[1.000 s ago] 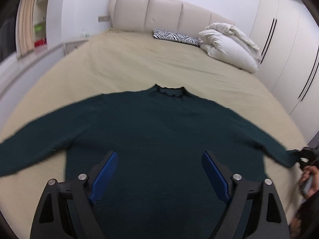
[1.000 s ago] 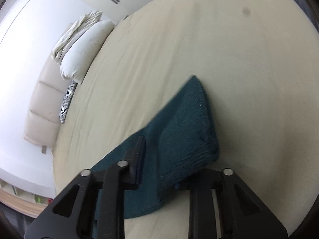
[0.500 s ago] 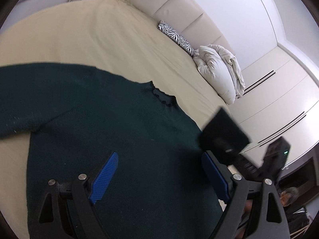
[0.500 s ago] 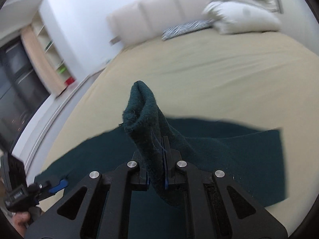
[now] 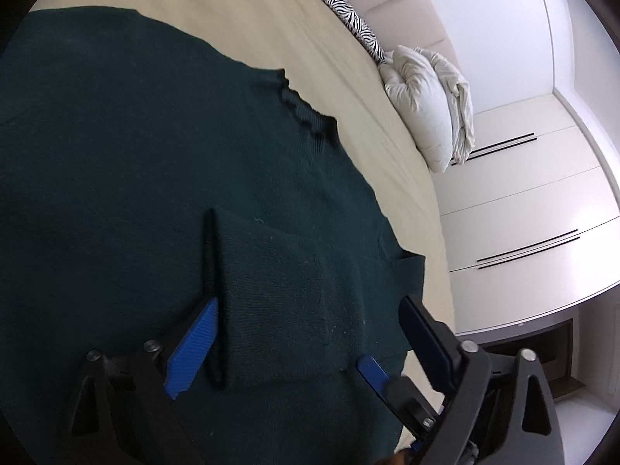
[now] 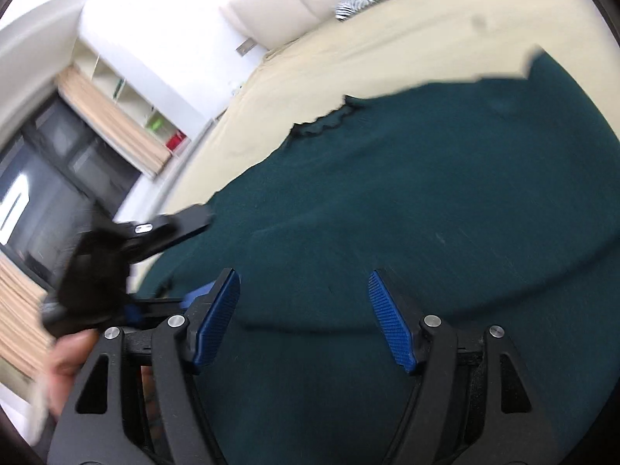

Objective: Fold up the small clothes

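Dark green sweater [image 5: 155, 162] lies spread flat on the beige bed [image 5: 271, 11], filling the left and centre of the left wrist view, collar [image 5: 306, 112] toward the upper middle. One sleeve [image 5: 294, 302] is already laid across the body, its cuff edge a dark vertical line at lower centre of that view; this looks like the first fold done. The other sleeve, running toward the upper left, and the body folds seem left to do, so the task is early. Left tongs [image 5: 310, 345] at the bottom of the frame are spread wide, blue pads either side of the folded sleeve, gripping nothing; whether they touch the knit I cannot tell. Right tongs [image 6: 306, 321] in the right wrist view, bottom centre, are also wide apart and released, hovering over or on the sweater body, holding nothing. The left tool and a hand [image 6: 66, 356] show blurred at left of that view. White duvet [image 5: 430, 108] and zebra pillow [image 5: 348, 15] sit upper right by the headboard.
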### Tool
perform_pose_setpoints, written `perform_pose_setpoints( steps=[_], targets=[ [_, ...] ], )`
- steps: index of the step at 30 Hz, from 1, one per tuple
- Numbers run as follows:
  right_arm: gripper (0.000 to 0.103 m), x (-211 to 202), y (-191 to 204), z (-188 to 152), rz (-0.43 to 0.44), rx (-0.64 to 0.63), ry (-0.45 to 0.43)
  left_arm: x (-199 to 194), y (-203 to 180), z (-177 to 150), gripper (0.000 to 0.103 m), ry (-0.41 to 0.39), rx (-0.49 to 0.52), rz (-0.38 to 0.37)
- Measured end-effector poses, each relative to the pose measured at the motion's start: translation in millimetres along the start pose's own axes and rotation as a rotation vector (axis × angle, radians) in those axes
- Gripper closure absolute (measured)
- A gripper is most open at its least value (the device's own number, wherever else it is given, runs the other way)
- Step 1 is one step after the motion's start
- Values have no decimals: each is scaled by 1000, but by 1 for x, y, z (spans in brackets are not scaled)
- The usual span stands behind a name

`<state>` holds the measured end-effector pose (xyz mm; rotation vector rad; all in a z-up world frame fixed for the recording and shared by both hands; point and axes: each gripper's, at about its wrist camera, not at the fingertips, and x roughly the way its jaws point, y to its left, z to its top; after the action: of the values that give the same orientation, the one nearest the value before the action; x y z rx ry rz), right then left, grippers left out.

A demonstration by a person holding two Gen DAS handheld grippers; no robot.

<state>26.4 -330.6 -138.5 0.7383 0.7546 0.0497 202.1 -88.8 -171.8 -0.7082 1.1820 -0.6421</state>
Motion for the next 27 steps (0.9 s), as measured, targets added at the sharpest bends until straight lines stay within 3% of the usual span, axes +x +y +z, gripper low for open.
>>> perform_pose_setpoints(
  steps=[2,4,5,6,11,13,14,16,20,21,22,24,26,27],
  targets=[
    [34,-17,-20,-11,35,70,-13,11,-3,-1,38,22,23,50],
    [34,-36,-49,-17,83,183,-45,15,-5,0,79,36,44,103],
    [34,-44,-62,-20,99,231,-57,14,-6,2,90,37,51,120],
    [35,-50,-75,-16,111,266,-69,11,-6,4,94,30,56,120],
    [35,-79,-136,-32,102,448,-111,-27,-33,22,98,-124,168,126],
    [35,-81,-157,-24,143,543,-127,-48,-40,28,98,-180,207,127],
    [35,-67,-136,-58,148,561,-134,-57,-44,31,98,-215,229,132],
    [35,-61,-133,-55,157,592,-148,-65,-43,36,99,-248,236,153],
    [35,-50,-136,-44,130,657,-178,-69,-25,37,99,-217,208,174],
    [35,-43,-136,-38,131,660,-178,-64,-23,34,87,-196,212,198],
    [35,-44,-137,-37,134,656,-179,-58,-19,27,53,-166,219,212],
    [35,-43,-138,-40,130,635,-172,-45,-14,15,21,-132,215,221],
    [35,-48,-136,-49,137,630,-169,-29,-8,5,21,-87,211,234],
    [35,-49,-136,-53,140,626,-171,-19,-6,3,26,-53,201,219]
  ],
)
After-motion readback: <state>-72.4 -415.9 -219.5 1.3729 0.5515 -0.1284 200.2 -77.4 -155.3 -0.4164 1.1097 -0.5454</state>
